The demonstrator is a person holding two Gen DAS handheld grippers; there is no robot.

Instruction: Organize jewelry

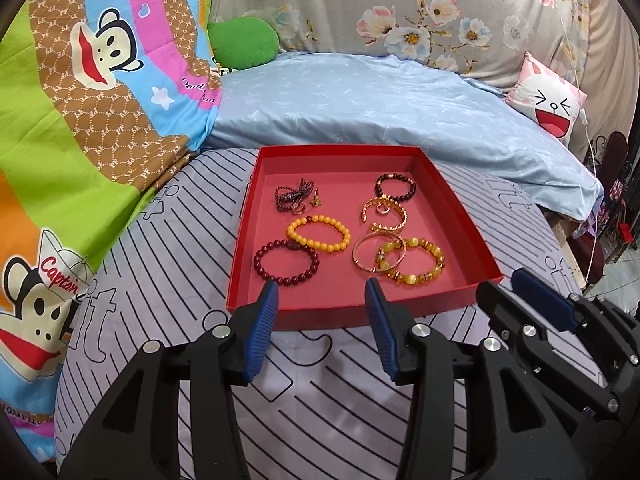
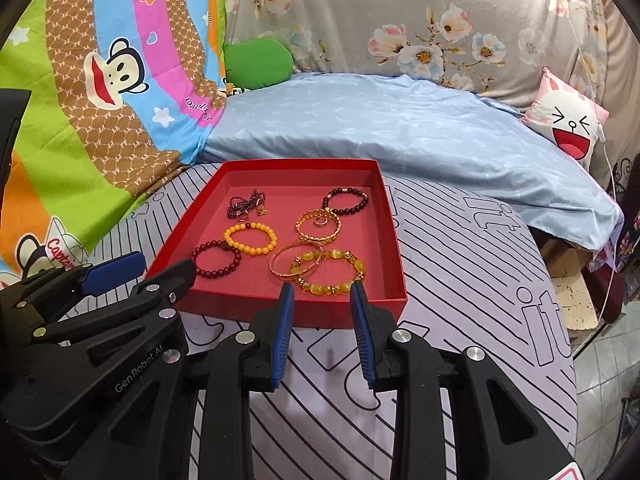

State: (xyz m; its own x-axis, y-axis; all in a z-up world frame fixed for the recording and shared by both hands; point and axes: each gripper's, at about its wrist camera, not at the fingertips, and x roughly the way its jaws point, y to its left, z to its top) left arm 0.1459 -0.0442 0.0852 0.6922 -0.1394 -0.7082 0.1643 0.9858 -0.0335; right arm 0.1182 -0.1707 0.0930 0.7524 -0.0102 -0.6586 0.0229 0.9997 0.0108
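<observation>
Striped bedding (image 1: 168, 280) lies under both grippers, the left gripper (image 1: 322, 292) and right gripper (image 2: 322, 294) each parted and empty at the near rim of a red tray (image 1: 464, 216) holding beaded bracelets (image 1: 319, 233) and gold bangles (image 1: 379, 253).

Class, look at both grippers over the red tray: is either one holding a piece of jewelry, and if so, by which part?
Nothing is held. The left gripper and right gripper both stand open with nothing between their pads; every bracelet lies in the red tray.
</observation>
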